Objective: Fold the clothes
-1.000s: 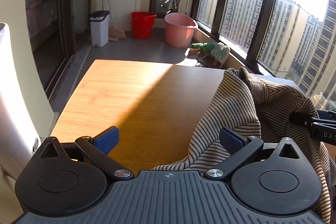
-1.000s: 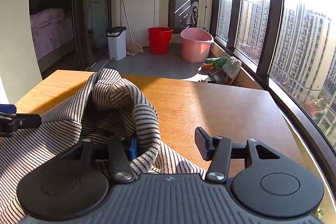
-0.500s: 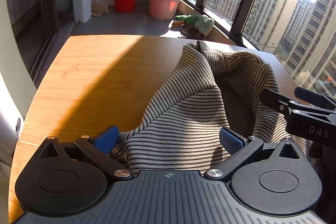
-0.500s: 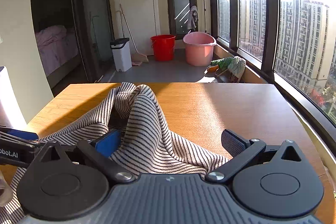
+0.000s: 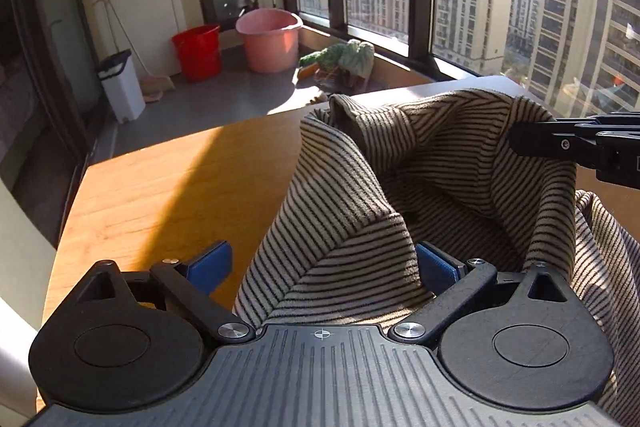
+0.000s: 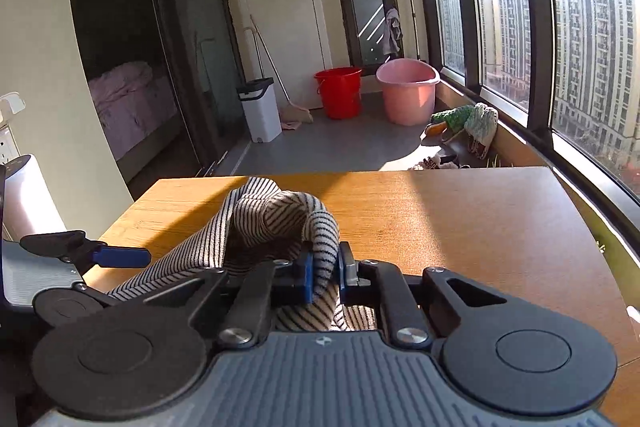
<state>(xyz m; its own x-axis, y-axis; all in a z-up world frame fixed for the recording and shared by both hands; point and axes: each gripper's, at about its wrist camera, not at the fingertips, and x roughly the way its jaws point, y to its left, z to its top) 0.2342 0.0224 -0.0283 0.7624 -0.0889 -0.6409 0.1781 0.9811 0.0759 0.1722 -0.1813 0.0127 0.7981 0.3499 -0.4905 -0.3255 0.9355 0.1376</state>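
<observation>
The striped shirt (image 6: 280,223) lies bunched mid-frame on the table (image 6: 480,227). The right gripper (image 6: 323,277) pinches a fold, likely to lift an edge; the left gripper (image 5: 320,267) gapes around cloth at lower centre, ungrasped.

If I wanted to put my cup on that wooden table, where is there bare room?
The table is bare on its window side, right of the striped garment, and along its far edge. In the left view, a sunlit strip lies bare left of the cloth. The near middle is crowded by the garment and both grippers.
</observation>
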